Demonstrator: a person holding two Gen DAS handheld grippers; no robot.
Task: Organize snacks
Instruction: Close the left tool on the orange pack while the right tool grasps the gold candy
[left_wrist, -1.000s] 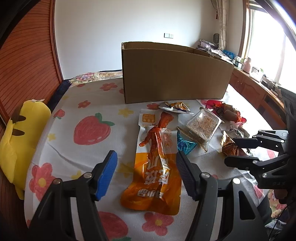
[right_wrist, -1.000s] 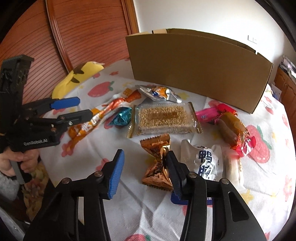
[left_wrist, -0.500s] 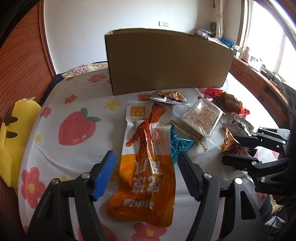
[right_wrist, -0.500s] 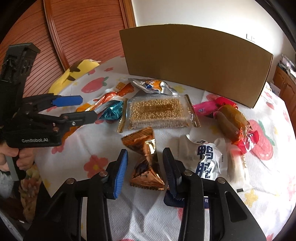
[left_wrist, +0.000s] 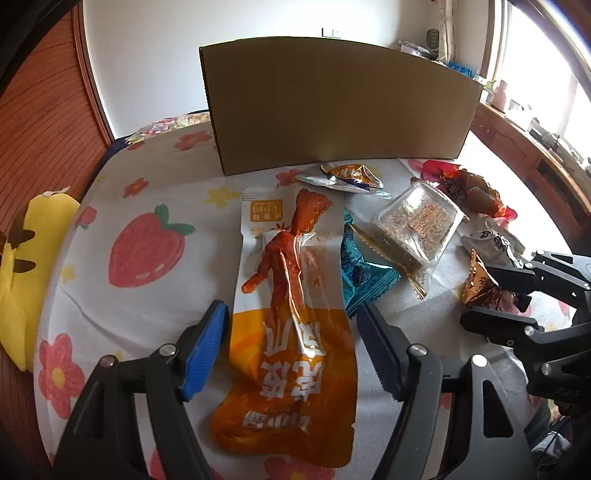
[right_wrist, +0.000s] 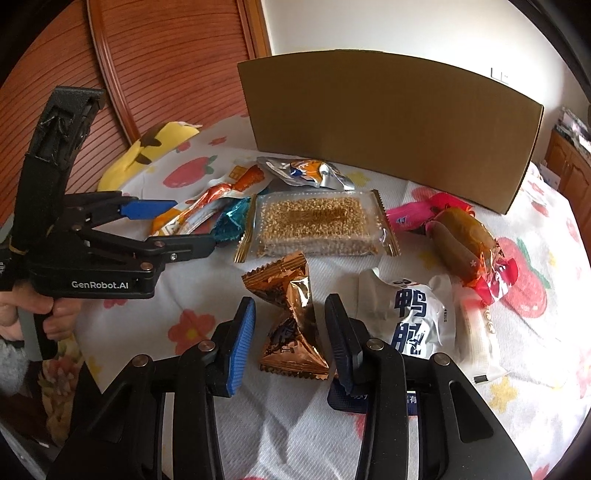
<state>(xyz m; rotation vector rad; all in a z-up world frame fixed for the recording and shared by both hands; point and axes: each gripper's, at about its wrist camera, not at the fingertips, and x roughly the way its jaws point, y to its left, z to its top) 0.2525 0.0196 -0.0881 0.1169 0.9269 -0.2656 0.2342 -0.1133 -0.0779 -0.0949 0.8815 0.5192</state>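
While the snacks lie spread on a cloth printed with strawberries and flowers (left_wrist: 147, 254), one long orange pouch (left_wrist: 291, 387) is framed between the fingers of the left gripper (left_wrist: 291, 310). Its fingers have just been opening and stand clear of the pouch on both sides. One copper foil wrapper (right_wrist: 284, 280) is straddled by the right gripper (right_wrist: 290, 301), whose fingers have just been closing but are not yet pressed on it.

Eight more packets are counted around them: one teal wrapper (right_wrist: 231, 221) touching the orange pouch, one clear-packed sesame bar (right_wrist: 316, 225), one silver packet (right_wrist: 306, 171), one pink wrapper (right_wrist: 413, 218), one brown sausage in red film (right_wrist: 465, 243), one white pouch with blue characters (right_wrist: 410, 317), one pale stick pack (right_wrist: 476, 339) and one dark blue packet (right_wrist: 347, 400) partly hidden beneath the right fingers.

One cardboard box (right_wrist: 391, 122) is stood behind the spread, its inside not seen. One yellow plush toy (left_wrist: 14, 266) is laid at the cloth's edge beside a ribbed wooden panel (right_wrist: 155, 70). White walls and a bright window (left_wrist: 539, 62) are seen beyond.
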